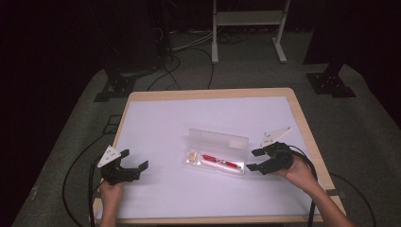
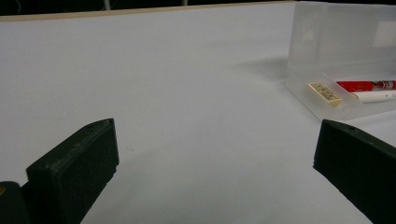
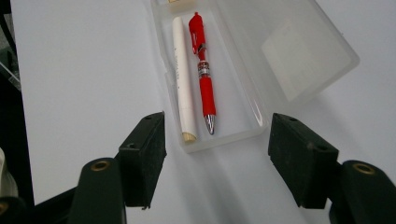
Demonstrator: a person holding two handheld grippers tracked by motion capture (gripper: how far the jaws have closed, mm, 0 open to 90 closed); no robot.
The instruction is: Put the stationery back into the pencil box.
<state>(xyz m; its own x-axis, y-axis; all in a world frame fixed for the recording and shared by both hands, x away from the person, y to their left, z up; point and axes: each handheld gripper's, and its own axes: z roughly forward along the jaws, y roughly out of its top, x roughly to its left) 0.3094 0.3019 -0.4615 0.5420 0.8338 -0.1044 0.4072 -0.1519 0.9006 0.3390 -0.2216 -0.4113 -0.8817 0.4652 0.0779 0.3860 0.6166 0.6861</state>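
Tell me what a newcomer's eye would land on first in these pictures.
The red pen stands out, lying beside a white pen inside an open clear plastic pencil case at the middle of the white table. The right gripper sits just off the case's right end with open jaws; the left gripper waits open at the near left.

A clear plastic pencil case is seen lying open near the table's middle, lid raised. A red pen and a white stick are laid side by side inside.
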